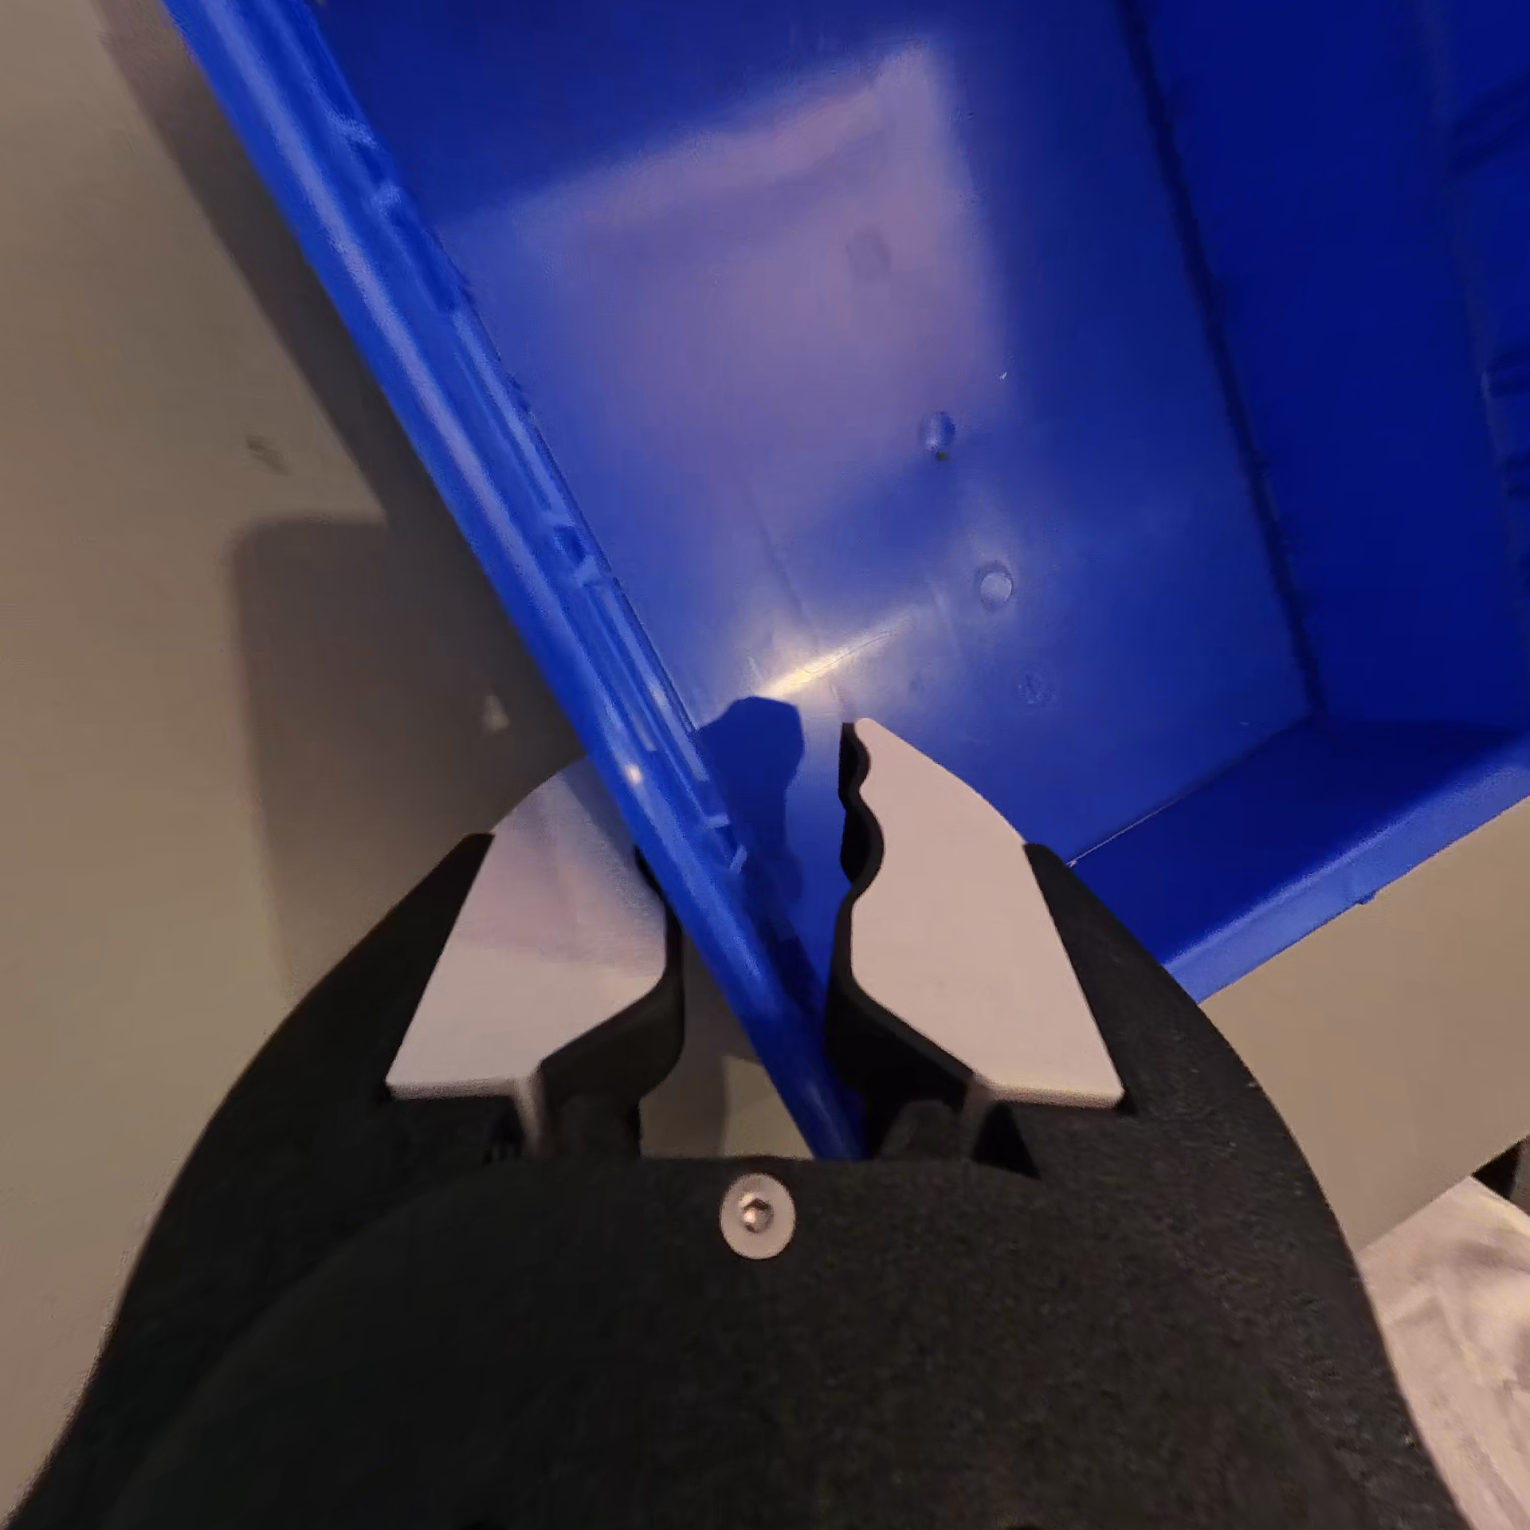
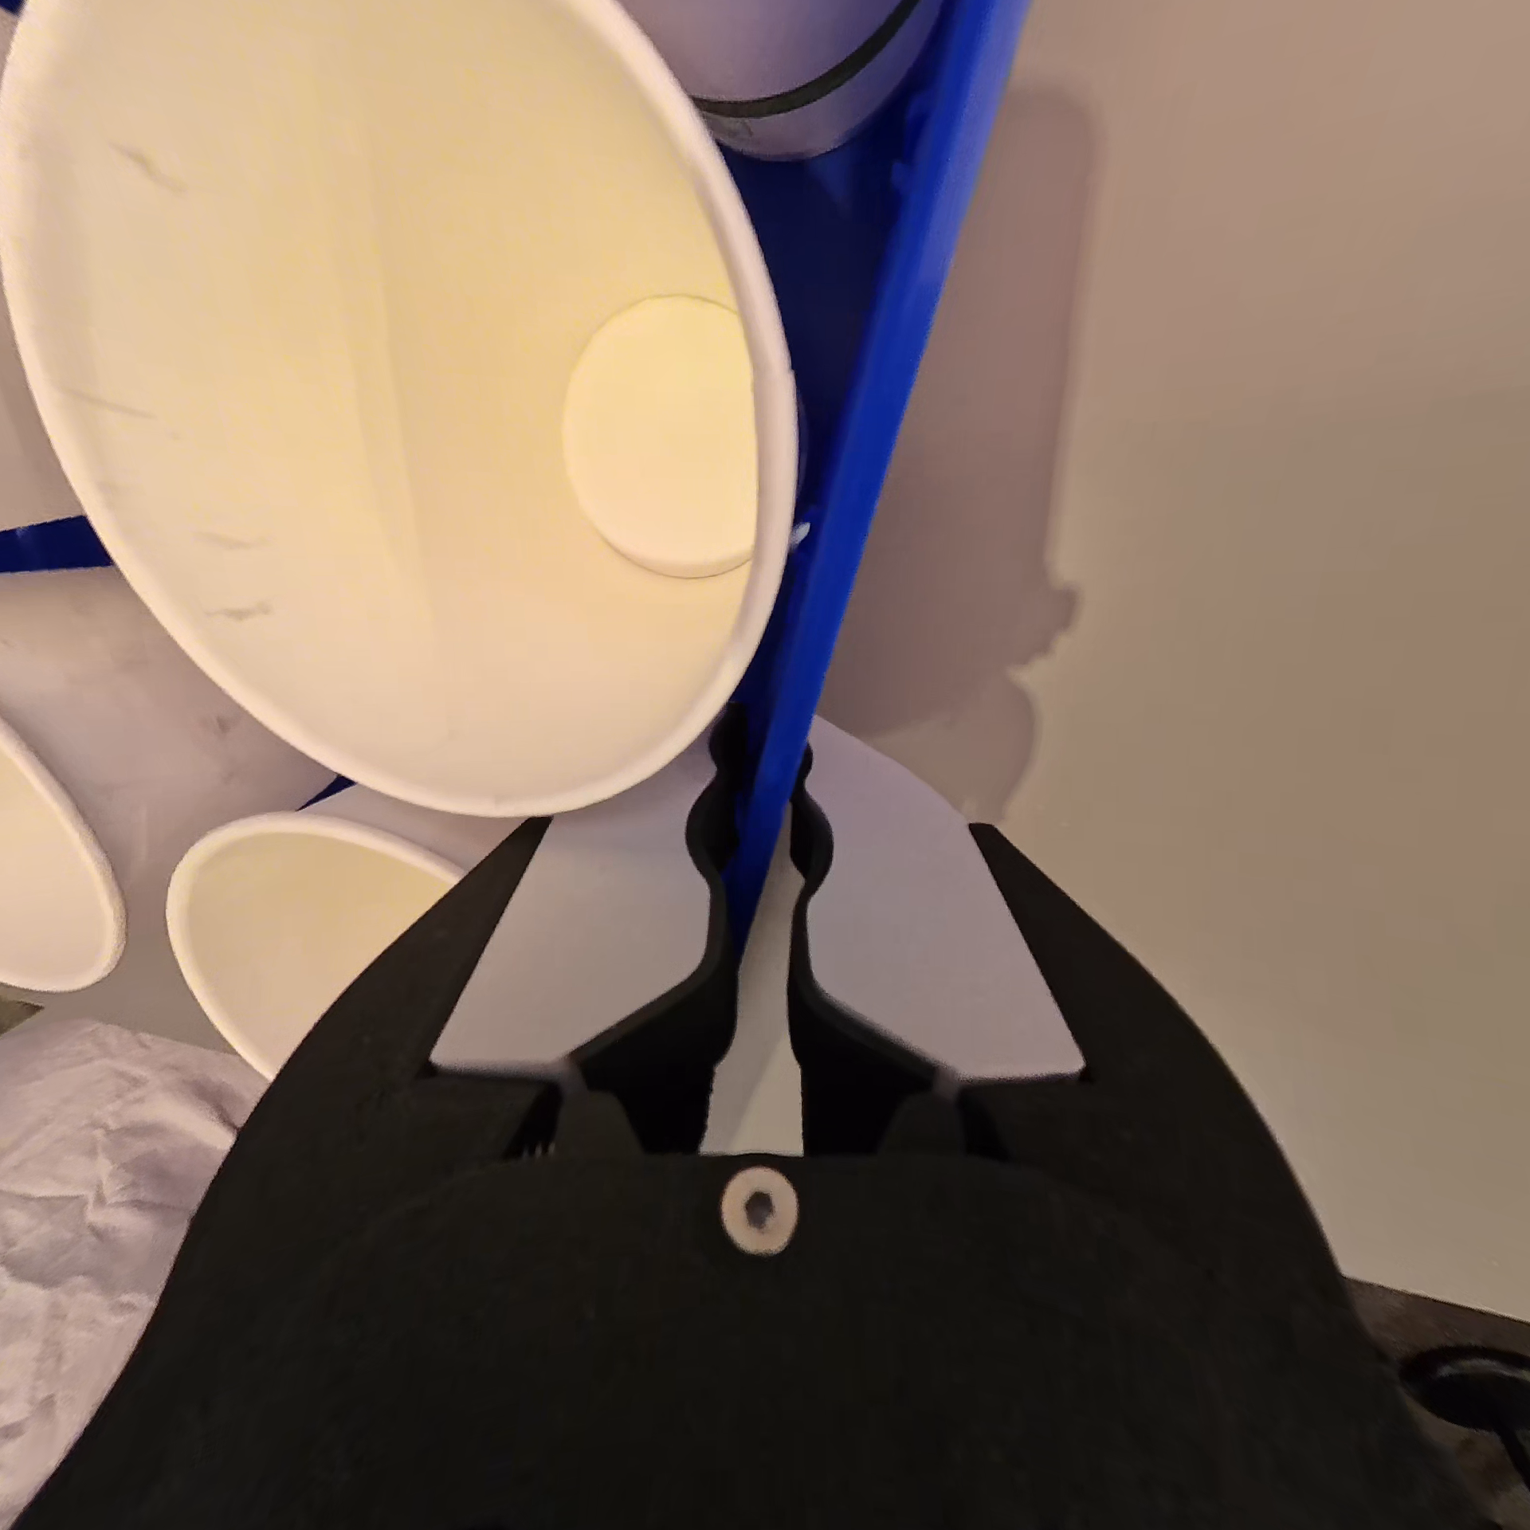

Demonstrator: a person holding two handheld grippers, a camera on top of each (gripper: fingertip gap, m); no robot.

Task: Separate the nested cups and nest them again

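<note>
A blue plastic bin (image 1: 828, 331) fills the left wrist view, seen tilted, and the part of its inside that shows is bare. My left gripper (image 1: 720, 762) is shut on the bin's side wall, one finger inside and one outside. My right gripper (image 2: 766, 745) is shut on another blue wall of the bin (image 2: 878, 414). Several white paper cups lie loose by that wall, mouths toward the camera: a large near one (image 2: 372, 372), a smaller one (image 2: 306, 919) below it, and one cut off at the left edge (image 2: 41, 869). A cup bottom (image 2: 795, 83) shows at the top.
A plain beige surface (image 2: 1283, 414) lies behind the bin in both views (image 1: 124, 414). Crumpled white cloth lies at the lower left of the right wrist view (image 2: 99, 1200) and the lower right of the left wrist view (image 1: 1474, 1325). A dark object (image 2: 1474, 1399) sits at the lower right corner.
</note>
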